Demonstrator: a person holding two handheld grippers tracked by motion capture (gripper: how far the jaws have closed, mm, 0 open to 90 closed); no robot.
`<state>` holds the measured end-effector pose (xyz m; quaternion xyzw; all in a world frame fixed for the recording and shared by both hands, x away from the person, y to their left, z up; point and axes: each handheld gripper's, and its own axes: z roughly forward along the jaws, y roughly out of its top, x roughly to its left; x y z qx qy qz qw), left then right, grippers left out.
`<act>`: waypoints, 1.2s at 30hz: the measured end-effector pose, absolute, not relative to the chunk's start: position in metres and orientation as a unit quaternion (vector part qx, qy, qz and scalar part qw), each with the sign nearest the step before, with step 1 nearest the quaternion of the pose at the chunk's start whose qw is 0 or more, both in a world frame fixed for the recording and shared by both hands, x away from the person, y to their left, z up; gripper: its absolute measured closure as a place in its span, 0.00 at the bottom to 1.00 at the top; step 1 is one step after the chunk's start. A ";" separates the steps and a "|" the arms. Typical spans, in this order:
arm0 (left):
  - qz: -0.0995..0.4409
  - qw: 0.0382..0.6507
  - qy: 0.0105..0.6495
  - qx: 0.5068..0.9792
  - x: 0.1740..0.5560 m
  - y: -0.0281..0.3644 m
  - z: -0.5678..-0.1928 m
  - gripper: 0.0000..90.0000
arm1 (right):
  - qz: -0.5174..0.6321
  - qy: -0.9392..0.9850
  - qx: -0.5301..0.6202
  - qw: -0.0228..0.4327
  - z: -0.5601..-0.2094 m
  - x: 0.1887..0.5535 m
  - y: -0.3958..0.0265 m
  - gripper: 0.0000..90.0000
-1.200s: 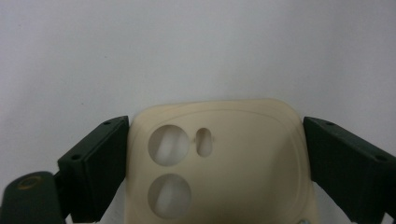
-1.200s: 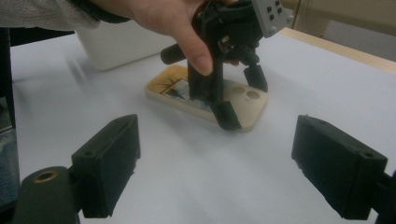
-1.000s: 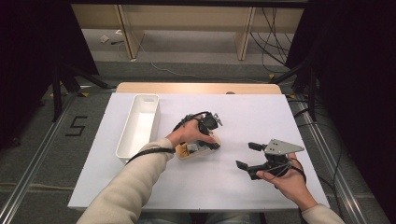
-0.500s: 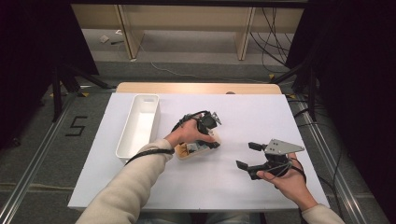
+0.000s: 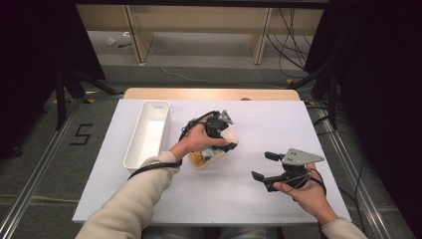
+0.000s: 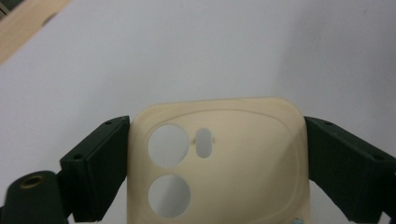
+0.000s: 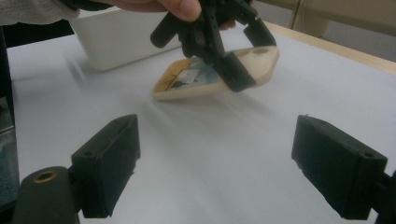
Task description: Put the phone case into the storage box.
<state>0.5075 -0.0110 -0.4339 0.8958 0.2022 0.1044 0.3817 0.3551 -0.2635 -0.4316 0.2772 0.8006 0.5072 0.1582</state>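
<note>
A cream phone case point(image 5: 215, 153) with camera cut-outs sits between the jaws of my left gripper point(image 5: 222, 133), which is shut on its camera end. In the left gripper view the phone case point(image 6: 219, 158) spans the whole gap and both jaws press its sides. The right gripper view shows the phone case point(image 7: 212, 77) tilted, one end raised off the white table top by the left gripper point(image 7: 233, 51), a picture showing inside it. My right gripper point(image 5: 263, 167) stands open at the front right of the table, with nothing between its fingers point(image 7: 109, 163).
A long white tray point(image 5: 147, 132) lies on the left part of the white table top point(image 5: 278, 124), close beside the left hand. A wooden edge point(image 5: 211, 93) runs along the far side. Cables and shelf legs stand on the floor beyond.
The left gripper has lifted the case's camera end slightly and shifted a little. The right gripper has stayed where it was, open.
</note>
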 end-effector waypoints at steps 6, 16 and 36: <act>0.131 0.415 0.218 0.874 0.499 -0.005 -0.420 0.12 | 0.507 0.801 0.277 0.157 -0.432 0.355 -0.263 0.18; 0.162 0.448 0.255 0.841 0.489 0.007 -0.410 0.12 | 0.508 0.800 0.278 0.160 -0.432 0.355 -0.263 0.18; 0.212 0.481 0.280 0.803 0.465 0.022 -0.389 0.12 | 0.508 0.799 0.278 0.160 -0.432 0.355 -0.263 0.18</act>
